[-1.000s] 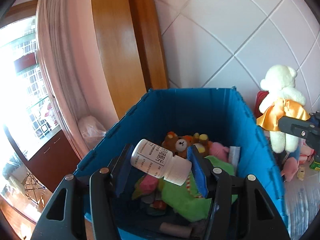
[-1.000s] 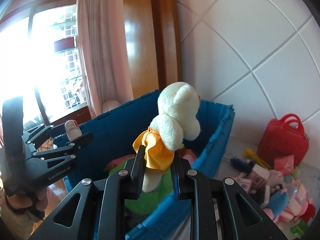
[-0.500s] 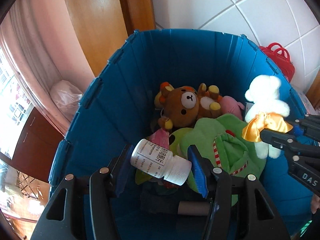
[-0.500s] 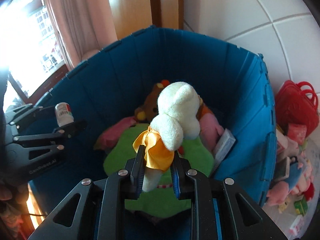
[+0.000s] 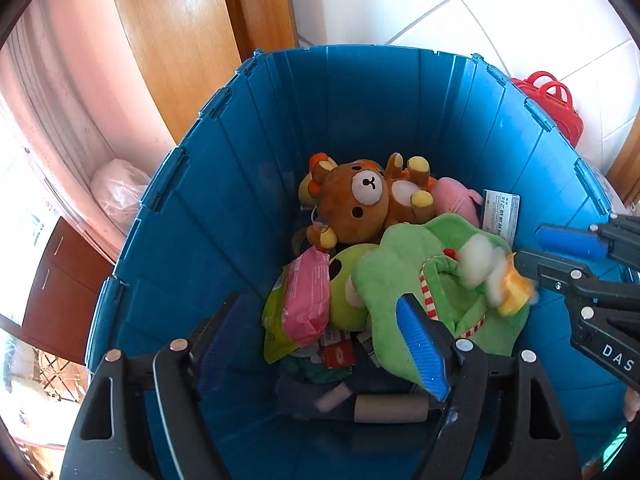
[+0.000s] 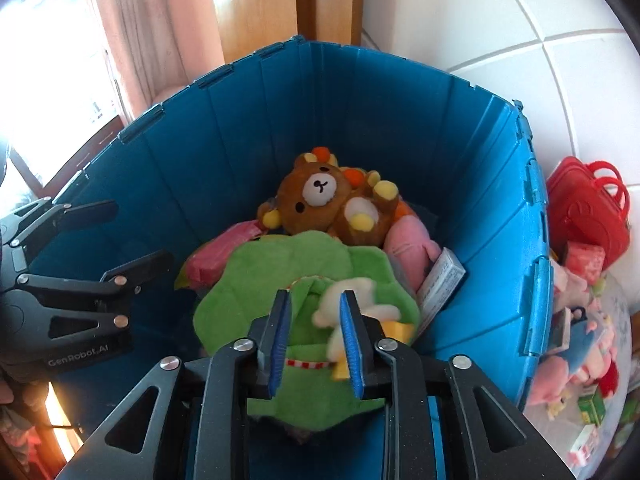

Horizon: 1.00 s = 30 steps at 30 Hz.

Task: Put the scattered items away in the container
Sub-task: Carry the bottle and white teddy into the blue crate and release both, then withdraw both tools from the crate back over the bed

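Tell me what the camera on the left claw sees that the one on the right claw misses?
Only the left view shows the brown cardboard tube at the bin's bottom. Only the right view shows the small green carton among the toys scattered outside. Both show the blue plastic bin, the brown plush bear, the green plush cushion, and the white plush bear in orange blurred, dropping clear of the right claw, whose jaws have just been opening.

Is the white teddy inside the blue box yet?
Yes. The white teddy is tumbling onto the green plush inside the blue box.
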Motion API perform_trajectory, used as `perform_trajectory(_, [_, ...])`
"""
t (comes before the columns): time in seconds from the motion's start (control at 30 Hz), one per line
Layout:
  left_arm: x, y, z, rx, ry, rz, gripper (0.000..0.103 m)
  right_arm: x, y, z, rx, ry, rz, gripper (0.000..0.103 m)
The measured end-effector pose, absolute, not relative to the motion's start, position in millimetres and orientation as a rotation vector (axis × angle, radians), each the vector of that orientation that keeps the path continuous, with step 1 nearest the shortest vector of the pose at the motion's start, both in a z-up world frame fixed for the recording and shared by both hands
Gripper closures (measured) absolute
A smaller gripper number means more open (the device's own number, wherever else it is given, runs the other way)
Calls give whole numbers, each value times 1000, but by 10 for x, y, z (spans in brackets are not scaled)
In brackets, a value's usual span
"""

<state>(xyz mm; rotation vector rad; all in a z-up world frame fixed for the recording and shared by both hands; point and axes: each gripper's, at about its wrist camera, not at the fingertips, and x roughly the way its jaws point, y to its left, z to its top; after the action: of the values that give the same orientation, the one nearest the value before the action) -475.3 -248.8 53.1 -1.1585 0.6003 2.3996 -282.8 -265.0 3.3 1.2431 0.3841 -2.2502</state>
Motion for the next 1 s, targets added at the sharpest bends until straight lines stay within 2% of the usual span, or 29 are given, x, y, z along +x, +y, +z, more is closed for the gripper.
perform_trajectory(0.03, [-4740,-2504,534,-1155,596,2401,26,-2813,-2651,47,1239,386,-2254,58])
perform_trajectory(0.1, [-4701,-2552,560,-1136,583,2410,26,-2761,-2653,92,1217,396,-2263,32])
perform_trajectory(0.13, [-4679,-2580,579,-1124,574,2417,26,-2722,-2652,122,1198,408,-2271,28])
perform_trajectory(0.2, [-4636,-2640,622,-1100,548,2427,25,-2649,-2647,183,1164,429,-2288,11])
perform_trajectory(0.27, [-4576,-2697,674,-1070,527,2443,20,-2572,-2623,246,1131,442,-2303,0])
perform_trajectory(0.37, [-4475,-2758,735,-1021,513,2478,13,-2443,-2570,318,1080,468,-2343,0])
perform_trajectory(0.63, [-3980,-2946,933,-751,390,2601,10,-2040,-2321,439,916,457,-2435,0])
perform_trajectory(0.7, [-3797,-2992,973,-635,340,2641,0,-1938,-2202,465,871,417,-2464,0])
perform_trajectory(1.0, [-3318,-2610,946,-526,285,2550,0,-1725,-1389,477,814,164,-2593,0])
